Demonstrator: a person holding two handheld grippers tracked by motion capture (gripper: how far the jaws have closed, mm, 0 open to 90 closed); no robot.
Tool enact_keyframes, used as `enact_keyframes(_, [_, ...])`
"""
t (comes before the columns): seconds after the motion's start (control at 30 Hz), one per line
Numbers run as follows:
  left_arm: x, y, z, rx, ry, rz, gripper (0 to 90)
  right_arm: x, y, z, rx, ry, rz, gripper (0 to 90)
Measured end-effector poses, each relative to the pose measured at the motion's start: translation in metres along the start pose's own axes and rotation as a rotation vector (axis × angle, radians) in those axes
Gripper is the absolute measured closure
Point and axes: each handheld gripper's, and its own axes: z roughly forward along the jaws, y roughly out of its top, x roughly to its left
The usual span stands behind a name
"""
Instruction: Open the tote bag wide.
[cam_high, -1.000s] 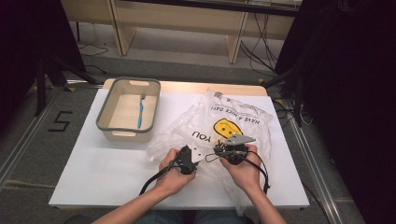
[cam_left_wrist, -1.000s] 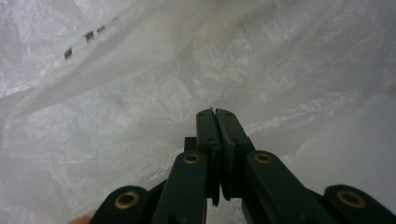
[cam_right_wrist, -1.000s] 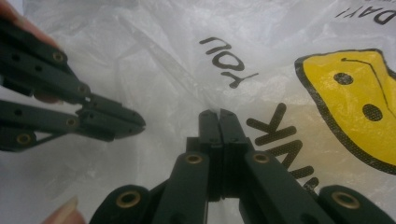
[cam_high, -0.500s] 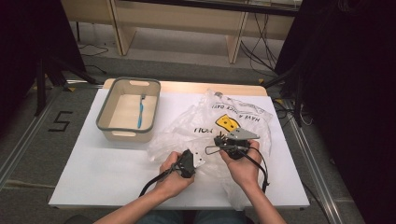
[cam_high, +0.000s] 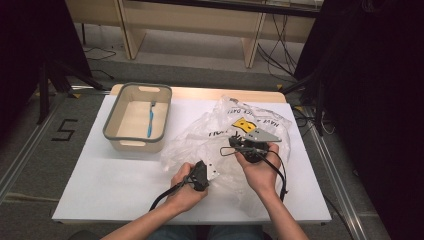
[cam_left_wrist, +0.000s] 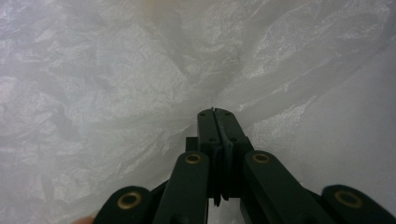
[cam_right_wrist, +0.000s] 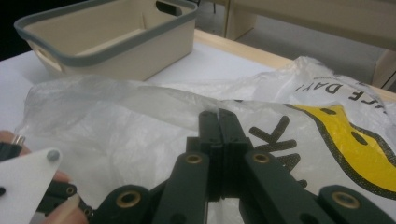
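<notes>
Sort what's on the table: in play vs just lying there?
In play: plastic bag, pinched by left gripper and right gripper, both with jaws shut on its film.
Lying about: tub, blue toothbrush inside it.

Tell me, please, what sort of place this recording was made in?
Probably a lab or workshop recording station: a white table set on a taped, numbered floor mat, loose cables by wooden shelving behind, and dark curtains at the sides.
</notes>
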Motion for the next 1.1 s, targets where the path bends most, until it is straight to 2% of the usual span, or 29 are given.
enact_keyframes(0.53, [0.0, 0.0, 0.0, 0.004, -0.002, -0.006, 89.5, -0.007, 0.022, -0.002, -0.071, -0.014, 0.021, 90.0])
enact_keyframes(1.1, [0.0, 0.0, 0.0, 0.001, -0.002, -0.011, 89.5, -0.012, 0.029, -0.004, -0.109, -0.023, 0.027, 90.0])
